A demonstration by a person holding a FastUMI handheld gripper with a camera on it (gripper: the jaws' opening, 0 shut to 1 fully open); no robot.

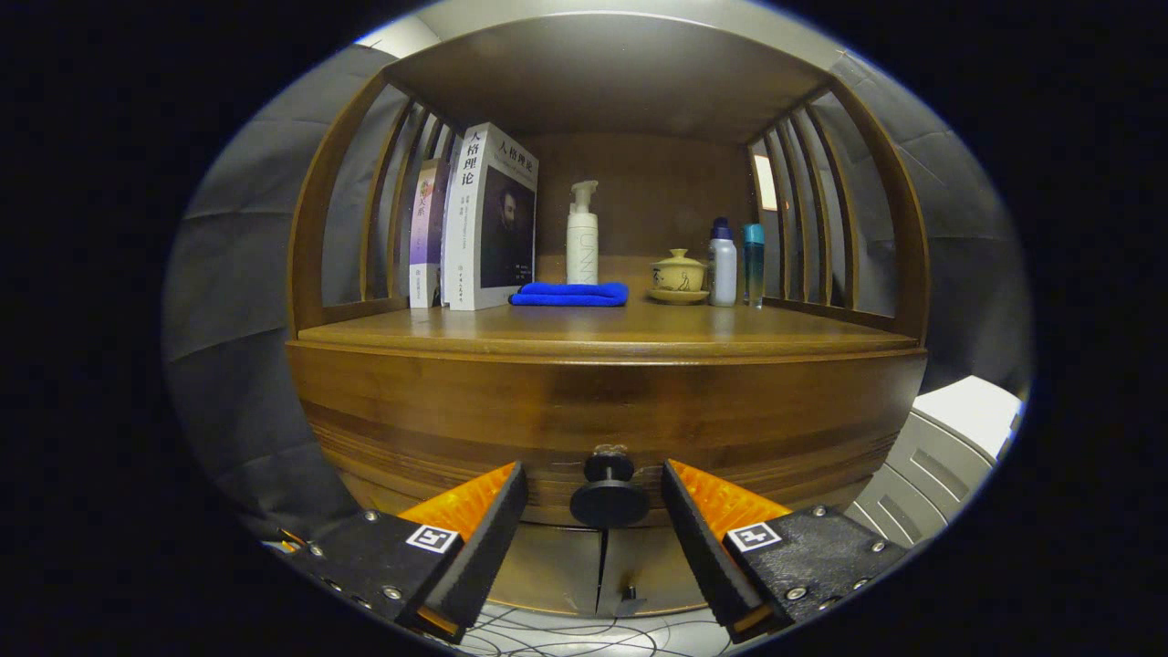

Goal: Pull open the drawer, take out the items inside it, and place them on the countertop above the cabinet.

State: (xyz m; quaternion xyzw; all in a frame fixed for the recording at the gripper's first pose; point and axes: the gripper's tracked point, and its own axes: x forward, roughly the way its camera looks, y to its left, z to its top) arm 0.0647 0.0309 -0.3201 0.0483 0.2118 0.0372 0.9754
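The gripper (593, 497) is spread wide, its ribbed wedge fingers (474, 511) flanking — not touching — the round dark knob (609, 497) of the closed wooden drawer (602, 411). Beyond, on the smooth countertop (602, 328) — a folded blue cloth (570, 294), upright books (488, 219), a pump bottle (582, 235).

The gripper (593, 484) consists of two wedge-shaped jaws mounted on dark, rough-textured housings. Each jaw tapers forward to a narrow edge, and its outer sloping face is ribbed. Each housing carries one small square fiducial marker, black pattern on white, set near the base of the jaw. Round metal screw heads are seated along the housing edges, several per side. The jaws stand apart.
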